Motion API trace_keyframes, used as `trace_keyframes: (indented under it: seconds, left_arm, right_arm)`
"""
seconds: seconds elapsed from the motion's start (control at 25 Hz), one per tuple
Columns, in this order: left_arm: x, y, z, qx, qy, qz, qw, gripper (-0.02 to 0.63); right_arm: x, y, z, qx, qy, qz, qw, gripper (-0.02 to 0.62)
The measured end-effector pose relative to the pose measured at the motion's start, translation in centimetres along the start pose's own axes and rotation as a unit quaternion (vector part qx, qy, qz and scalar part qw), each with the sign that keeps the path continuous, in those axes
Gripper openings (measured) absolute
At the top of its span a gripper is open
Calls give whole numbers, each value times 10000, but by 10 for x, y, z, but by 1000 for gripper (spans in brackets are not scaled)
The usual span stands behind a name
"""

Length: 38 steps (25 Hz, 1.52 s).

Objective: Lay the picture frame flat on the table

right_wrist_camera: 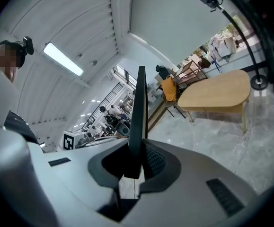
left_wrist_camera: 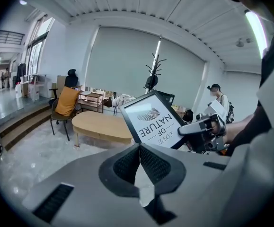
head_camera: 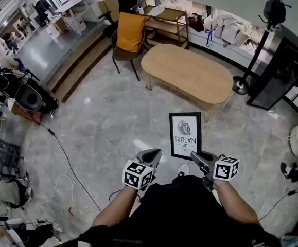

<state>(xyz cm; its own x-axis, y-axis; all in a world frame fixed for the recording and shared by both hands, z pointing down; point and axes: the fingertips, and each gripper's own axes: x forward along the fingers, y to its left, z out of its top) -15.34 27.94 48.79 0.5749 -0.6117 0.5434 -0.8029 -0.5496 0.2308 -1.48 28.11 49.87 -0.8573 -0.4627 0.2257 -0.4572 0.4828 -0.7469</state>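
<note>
A black picture frame (head_camera: pixel 185 135) with a white "LOVE OF NATURE" print is held upright in the air over the grey floor, well short of the oval wooden table (head_camera: pixel 187 73). My right gripper (head_camera: pixel 199 159) is shut on its lower right corner. In the right gripper view the frame (right_wrist_camera: pixel 137 108) stands edge-on between the pads of that gripper (right_wrist_camera: pixel 136 162). My left gripper (head_camera: pixel 152 156) hangs just left of the frame with its jaws shut and empty. The left gripper view shows its pads (left_wrist_camera: pixel 148 162) pressed together, with the tilted frame (left_wrist_camera: pixel 153 119) and the table (left_wrist_camera: pixel 101 125) beyond.
A chair draped in orange cloth (head_camera: pixel 129 35) stands at the table's far left end. A coat stand (head_camera: pixel 264 35) and a black cabinet (head_camera: pixel 282 68) are at the right. Cables (head_camera: pixel 66 169) run over the floor at left, by steps (head_camera: pixel 76 60).
</note>
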Motion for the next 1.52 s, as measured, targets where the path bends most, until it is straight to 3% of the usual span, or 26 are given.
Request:
trace_keyframes:
  seconds: [0.12, 0.28, 0.6, 0.84, 1.12, 1.32, 1.52]
  left_arm:
    - [34, 18, 25, 240, -16, 24, 9997, 5]
    - [64, 41, 48, -37, -71, 30, 10000, 5]
    - [129, 69, 61, -39, 595, -257, 9979, 5]
    - [193, 103, 118, 545, 534, -856, 9934, 5]
    - [247, 172, 224, 982, 358, -1406, 9845, 5]
    - [275, 225, 244, 1213, 531, -1763, 9754, 5]
    - [310, 262, 259, 1037, 673, -1939, 9732, 5]
  right_arm:
    - [19, -25, 27, -178, 67, 24, 9998, 35]
    - [37, -50, 55, -62, -4, -21, 10000, 35]
    - [52, -93, 94, 142, -121, -142, 9997, 35]
    - [80, -139, 146, 373, -630, -601, 9955, 36]
    - [119, -178, 249, 338, -1119, -1474, 9821, 37]
    - [154, -202, 284, 546, -1535, -1896, 9682, 37]
    - [188, -228, 294, 916, -1530, -2117, 9609, 38]
